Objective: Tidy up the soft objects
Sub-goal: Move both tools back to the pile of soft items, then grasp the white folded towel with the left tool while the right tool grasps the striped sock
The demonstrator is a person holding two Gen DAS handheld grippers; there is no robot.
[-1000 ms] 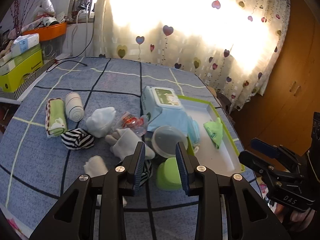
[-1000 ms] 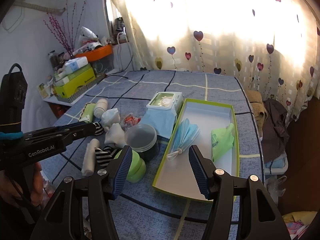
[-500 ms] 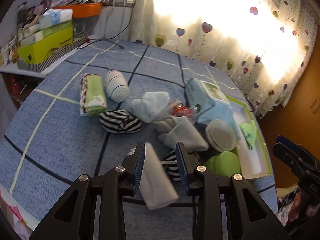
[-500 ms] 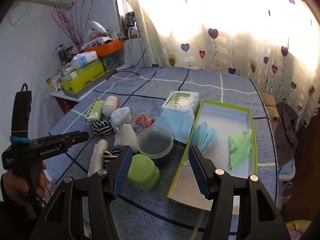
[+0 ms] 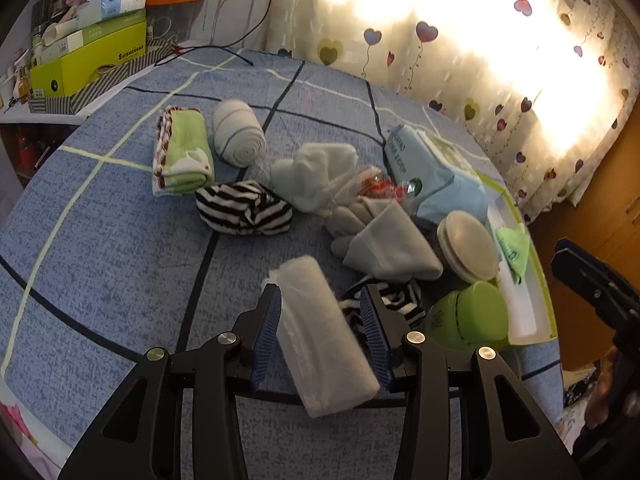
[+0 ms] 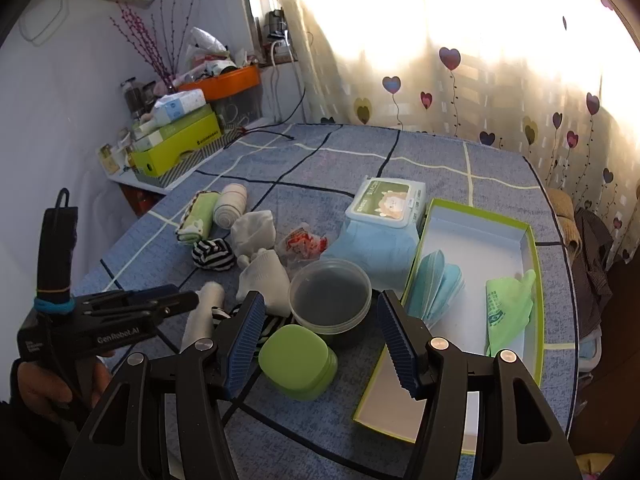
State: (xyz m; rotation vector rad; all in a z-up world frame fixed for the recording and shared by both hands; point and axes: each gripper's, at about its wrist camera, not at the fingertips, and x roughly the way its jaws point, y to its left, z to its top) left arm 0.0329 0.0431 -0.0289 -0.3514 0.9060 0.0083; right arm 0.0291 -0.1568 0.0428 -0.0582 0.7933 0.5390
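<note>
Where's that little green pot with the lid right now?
The green pot sits on the blue tablecloth in the right wrist view, just in front of the clear round tub and left of the tray.

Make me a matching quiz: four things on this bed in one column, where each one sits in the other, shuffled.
Things:
1. white rolled towel
2. blue face masks
3. striped bundle
4. green square jar

Places:
A. in the green-edged tray
B. between the left hand-held gripper fingers
C. beside the green folded cloth
D. in front of the round lidded tub

Pairs: 1-B, 2-A, 3-C, 4-D
</note>
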